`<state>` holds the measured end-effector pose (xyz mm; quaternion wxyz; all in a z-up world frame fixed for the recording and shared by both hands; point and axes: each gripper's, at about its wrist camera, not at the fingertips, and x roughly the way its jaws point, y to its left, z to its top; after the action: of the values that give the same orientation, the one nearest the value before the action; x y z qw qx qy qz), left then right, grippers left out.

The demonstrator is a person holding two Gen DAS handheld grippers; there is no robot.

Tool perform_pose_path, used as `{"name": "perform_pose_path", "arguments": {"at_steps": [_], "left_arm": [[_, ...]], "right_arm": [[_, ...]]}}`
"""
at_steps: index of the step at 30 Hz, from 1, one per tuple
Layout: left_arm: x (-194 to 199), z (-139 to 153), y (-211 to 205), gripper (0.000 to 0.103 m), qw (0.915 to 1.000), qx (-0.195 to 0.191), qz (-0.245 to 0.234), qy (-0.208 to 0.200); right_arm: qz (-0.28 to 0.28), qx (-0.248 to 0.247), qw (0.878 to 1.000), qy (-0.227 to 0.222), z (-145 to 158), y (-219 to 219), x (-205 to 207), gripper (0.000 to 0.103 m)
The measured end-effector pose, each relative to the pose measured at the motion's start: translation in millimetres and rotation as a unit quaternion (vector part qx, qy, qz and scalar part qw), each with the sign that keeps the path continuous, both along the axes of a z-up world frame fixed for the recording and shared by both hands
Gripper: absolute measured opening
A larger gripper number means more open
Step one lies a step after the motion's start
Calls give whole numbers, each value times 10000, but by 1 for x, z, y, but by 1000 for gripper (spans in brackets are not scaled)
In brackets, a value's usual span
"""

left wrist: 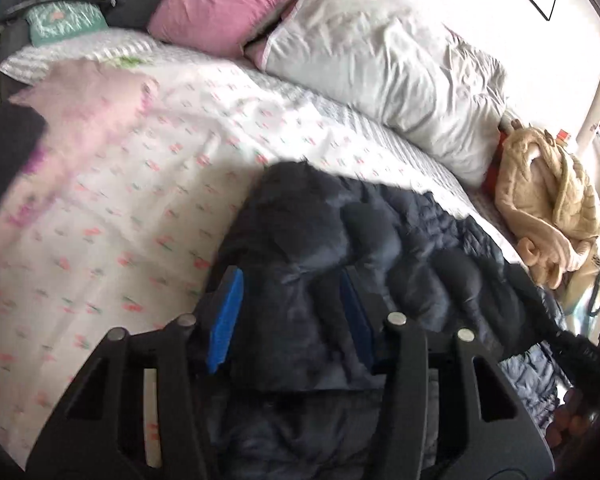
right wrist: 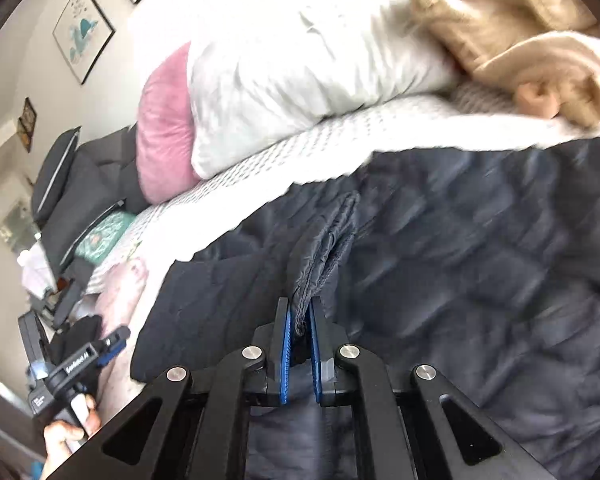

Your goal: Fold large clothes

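A dark navy puffer jacket lies across the bed. In the left wrist view a thick puffy fold of it fills the gap between the blue pads, and my left gripper is shut on it with the jaws half wide. In the right wrist view the jacket spreads to the right. My right gripper is shut tight on a thin gathered edge of it. The left gripper also shows at the lower left of this view, held by a hand.
The bed has a white sheet with small pink flowers. A pink pillow and a white pillow lie at its far side. A beige fleece garment is heaped at the right. Framed pictures hang on the wall.
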<state>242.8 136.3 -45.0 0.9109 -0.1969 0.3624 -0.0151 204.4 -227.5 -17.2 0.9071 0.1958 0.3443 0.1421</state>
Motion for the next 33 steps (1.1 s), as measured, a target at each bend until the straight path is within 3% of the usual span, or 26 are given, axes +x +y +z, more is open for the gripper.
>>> {"name": "perform_pose_path", "arguments": {"at_steps": [6, 8, 11, 17, 19, 23, 26, 27, 28, 30, 33], "left_arm": [[19, -36, -33, 44, 9945, 490, -332, 858], [21, -47, -36, 44, 9916, 481, -400, 1129], [19, -45, -40, 44, 9909, 562, -415, 1149], [14, -42, -40, 57, 9913, 525, -371, 1149], [15, -46, -40, 59, 9907, 507, -384, 1207], [14, -40, -43, 64, 9893, 573, -357, 1296], [10, -29, -47, 79, 9893, 509, -409, 1303], [8, -25, -49, 83, 9892, 474, -431, 1319], [7, -22, -50, 85, 9887, 447, -448, 1359], [4, -17, -56, 88, 9864, 369, -505, 1517], [-4, -10, -65, 99, 9855, 355, -602, 1545]], "right_arm": [[-214, -760, 9960, 423, -22, -15, 3, 8], [-299, -908, 9932, 660, -33, -18, 5, 8], [-390, -1336, 9859, 930, -47, -16, 7, 8], [-605, -2181, 9704, 840, -50, -14, 3, 8], [-647, -2214, 9684, 952, -55, -19, 2, 8], [-729, -1532, 9783, 1190, -56, -42, -3, 11], [-611, -1208, 9822, 1303, -48, -53, -7, 23], [-598, -1176, 9823, 1326, -45, -58, -10, 38], [-607, -1148, 9827, 1323, -42, -63, -14, 63], [-721, -1047, 9844, 1219, -33, -74, -23, 81], [-951, -832, 9854, 1139, -17, -99, -38, 82]]}}
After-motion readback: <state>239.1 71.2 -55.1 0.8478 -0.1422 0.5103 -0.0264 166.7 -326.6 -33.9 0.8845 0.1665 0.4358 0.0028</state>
